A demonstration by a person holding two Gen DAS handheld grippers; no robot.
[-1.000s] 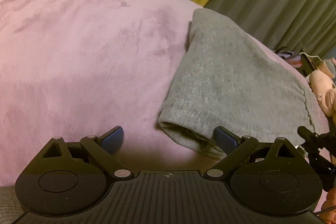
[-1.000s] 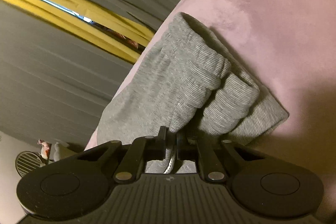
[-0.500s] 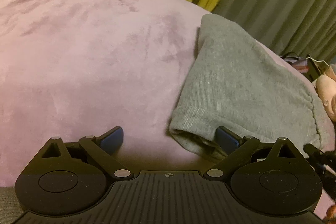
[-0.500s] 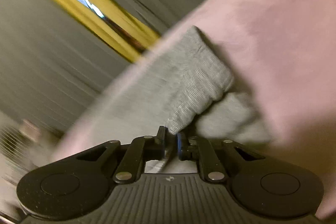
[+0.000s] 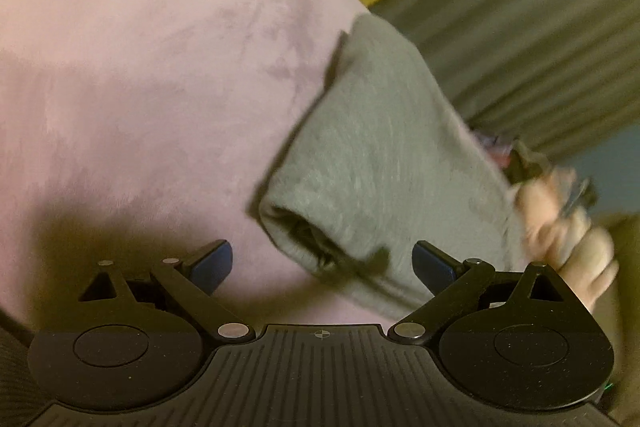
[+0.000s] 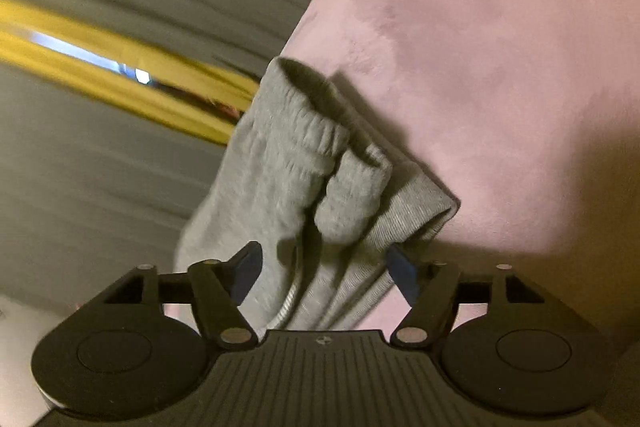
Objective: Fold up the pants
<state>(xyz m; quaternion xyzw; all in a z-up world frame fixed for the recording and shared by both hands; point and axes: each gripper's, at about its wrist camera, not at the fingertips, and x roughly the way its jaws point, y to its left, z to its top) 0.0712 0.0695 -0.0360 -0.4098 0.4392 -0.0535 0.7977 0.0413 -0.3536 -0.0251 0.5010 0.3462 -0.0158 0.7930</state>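
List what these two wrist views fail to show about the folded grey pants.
- Left wrist view: motion blur smears the grey pants and the hand at their far end; what it holds is unreadable.
- Right wrist view: the right gripper, jaws opening, covers the near end of the pants; the frame edge crops the pink blanket.

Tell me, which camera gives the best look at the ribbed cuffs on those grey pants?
The right wrist view. The ribbed cuffs sit bunched in mid-frame, fairly sharp, just beyond the right gripper, whose jaws are opening around the grey pants. The left wrist view shows only blurred plain cloth and a folded edge, with no cuffs visible.
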